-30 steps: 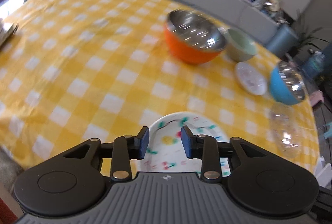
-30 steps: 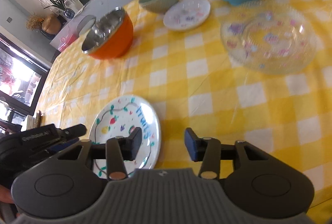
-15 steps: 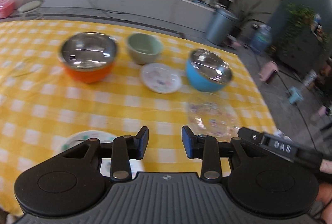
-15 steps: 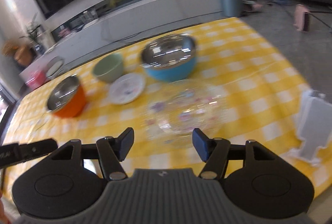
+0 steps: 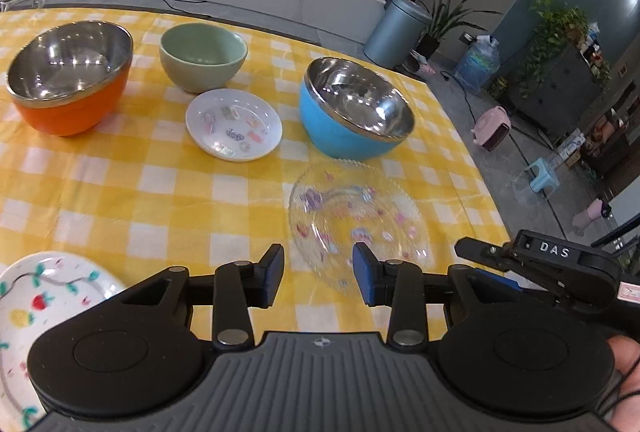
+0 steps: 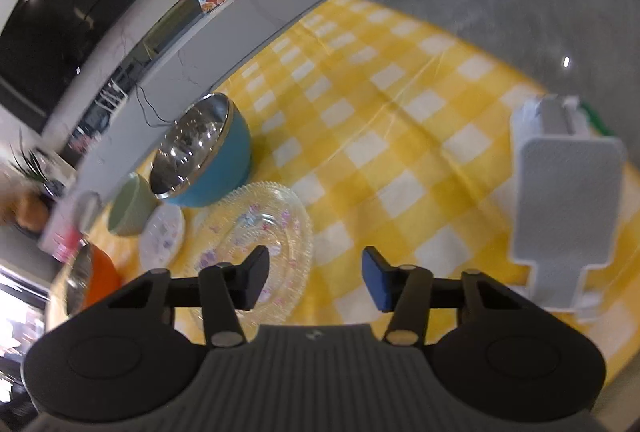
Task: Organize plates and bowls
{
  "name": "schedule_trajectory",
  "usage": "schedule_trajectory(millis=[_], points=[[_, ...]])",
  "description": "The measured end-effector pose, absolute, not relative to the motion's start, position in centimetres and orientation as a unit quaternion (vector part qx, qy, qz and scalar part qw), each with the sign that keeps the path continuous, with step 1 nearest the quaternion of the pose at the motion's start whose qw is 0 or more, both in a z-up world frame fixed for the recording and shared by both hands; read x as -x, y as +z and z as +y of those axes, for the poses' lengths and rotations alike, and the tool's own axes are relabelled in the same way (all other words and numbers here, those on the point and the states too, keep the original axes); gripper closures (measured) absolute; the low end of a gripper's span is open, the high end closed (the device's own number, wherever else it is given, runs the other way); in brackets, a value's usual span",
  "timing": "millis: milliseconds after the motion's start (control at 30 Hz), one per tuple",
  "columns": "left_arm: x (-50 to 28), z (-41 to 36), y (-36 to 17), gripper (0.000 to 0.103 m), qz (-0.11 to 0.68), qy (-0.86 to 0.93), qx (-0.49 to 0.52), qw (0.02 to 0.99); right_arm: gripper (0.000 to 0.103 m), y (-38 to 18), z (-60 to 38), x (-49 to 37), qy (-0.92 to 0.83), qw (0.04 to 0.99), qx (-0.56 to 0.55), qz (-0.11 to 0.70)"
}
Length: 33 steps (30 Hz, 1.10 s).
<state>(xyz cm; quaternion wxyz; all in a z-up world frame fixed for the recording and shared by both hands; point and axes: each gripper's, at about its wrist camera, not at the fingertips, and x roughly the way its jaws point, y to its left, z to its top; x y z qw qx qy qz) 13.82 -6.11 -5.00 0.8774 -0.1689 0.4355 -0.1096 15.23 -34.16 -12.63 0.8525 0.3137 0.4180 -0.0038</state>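
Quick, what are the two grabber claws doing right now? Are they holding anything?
Left gripper: open and empty; its jaws have just been opening.
Right gripper: open and empty; its jaws have just been closing, with nothing between them.

Both hand-held grippers swung rightward; right hand-held gripper (image 6: 314,278) jaws narrowed, empty.

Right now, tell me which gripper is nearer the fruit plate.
Left. The left gripper hangs just right of the fruit plate. The right gripper is farther right, beyond the glass plate. Both are empty; left jaws have just been opening, right closing.
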Motion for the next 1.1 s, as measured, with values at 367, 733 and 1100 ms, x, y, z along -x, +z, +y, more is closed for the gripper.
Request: schedule_trajectory(millis=[367, 733, 1100], points=[[-17.9, -5.7, -8.0, 0.060, 0.457, -0.087, 0.186, 0.865, 0.072, -14.1, -32.7, -19.2, 0.000, 0.851, -0.299, 0.431], [-19.6, -5.4, -9.7, 0.060, 0.468, -0.087, 0.208, 0.855, 0.080, -15.9, -33.6, -20.0, 0.010, 0.825, -0.356, 0.438], [-20.6, -5.7, -9.9, 0.062, 0.464, -0.095, 0.208, 0.856, 0.087, -16.0, -32.9, -20.5, 0.009, 0.835, -0.333, 0.438]])
